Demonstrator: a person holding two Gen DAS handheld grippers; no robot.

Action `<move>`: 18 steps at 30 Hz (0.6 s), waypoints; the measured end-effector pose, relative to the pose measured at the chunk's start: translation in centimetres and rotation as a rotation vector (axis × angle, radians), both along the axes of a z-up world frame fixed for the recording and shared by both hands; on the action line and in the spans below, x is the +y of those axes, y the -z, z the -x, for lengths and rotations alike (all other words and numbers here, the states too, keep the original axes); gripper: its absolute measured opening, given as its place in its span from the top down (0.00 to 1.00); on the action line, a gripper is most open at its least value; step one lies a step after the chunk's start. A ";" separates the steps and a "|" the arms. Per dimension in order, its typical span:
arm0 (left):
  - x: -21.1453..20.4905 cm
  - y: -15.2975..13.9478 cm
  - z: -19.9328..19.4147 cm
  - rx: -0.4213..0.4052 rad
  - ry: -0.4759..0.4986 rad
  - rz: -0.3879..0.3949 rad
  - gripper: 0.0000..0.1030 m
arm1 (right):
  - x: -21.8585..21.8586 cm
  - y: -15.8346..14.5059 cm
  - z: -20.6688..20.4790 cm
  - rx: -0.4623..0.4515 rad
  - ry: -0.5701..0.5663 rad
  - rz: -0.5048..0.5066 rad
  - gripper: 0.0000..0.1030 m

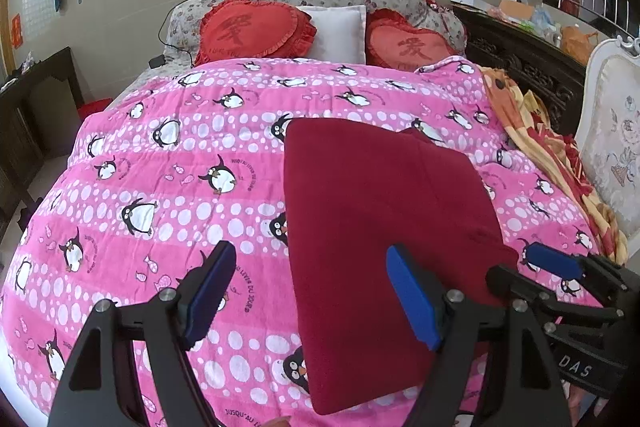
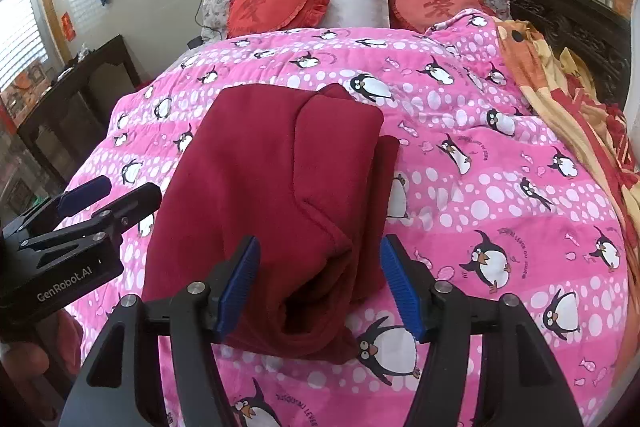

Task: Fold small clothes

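Observation:
A dark red garment (image 1: pixel 380 227) lies folded lengthwise on the pink penguin quilt (image 1: pixel 168 187); it also shows in the right wrist view (image 2: pixel 272 187), with a folded flap along its right side. My left gripper (image 1: pixel 312 295) is open and empty, hovering over the garment's near left edge. My right gripper (image 2: pixel 318 283) is open and empty, its jaws straddling the garment's near right end just above it. Each gripper shows in the other's view, the right gripper (image 1: pixel 560 267) and the left gripper (image 2: pixel 92 199).
Two red heart cushions (image 1: pixel 252 31) and a white pillow (image 1: pixel 340 33) lie at the bed's head. An orange blanket (image 1: pixel 536 147) lies along the right side, by a white chair (image 1: pixel 616 131). A dark table (image 2: pixel 80 83) stands to the left.

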State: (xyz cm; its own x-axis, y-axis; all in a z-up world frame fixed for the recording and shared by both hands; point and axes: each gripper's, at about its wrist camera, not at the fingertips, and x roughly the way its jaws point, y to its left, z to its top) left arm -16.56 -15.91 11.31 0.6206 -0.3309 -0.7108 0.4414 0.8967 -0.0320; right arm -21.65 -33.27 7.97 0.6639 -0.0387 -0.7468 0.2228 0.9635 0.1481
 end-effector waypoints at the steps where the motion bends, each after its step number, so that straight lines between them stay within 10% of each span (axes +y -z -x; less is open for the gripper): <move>1: 0.0 0.0 0.0 0.000 0.001 0.000 0.21 | 0.0 0.0 0.0 -0.001 -0.001 -0.001 0.63; 18: -0.7 0.0 0.3 -0.014 0.023 -0.019 0.21 | 0.2 0.1 0.0 0.001 -0.004 -0.007 0.62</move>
State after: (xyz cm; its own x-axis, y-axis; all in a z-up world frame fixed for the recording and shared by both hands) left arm -16.91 -16.60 11.30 0.6228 -0.3313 -0.7088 0.4618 0.8869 -0.0088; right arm -21.63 -33.05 7.86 0.6635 -0.0306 -0.7476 0.2193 0.9632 0.1552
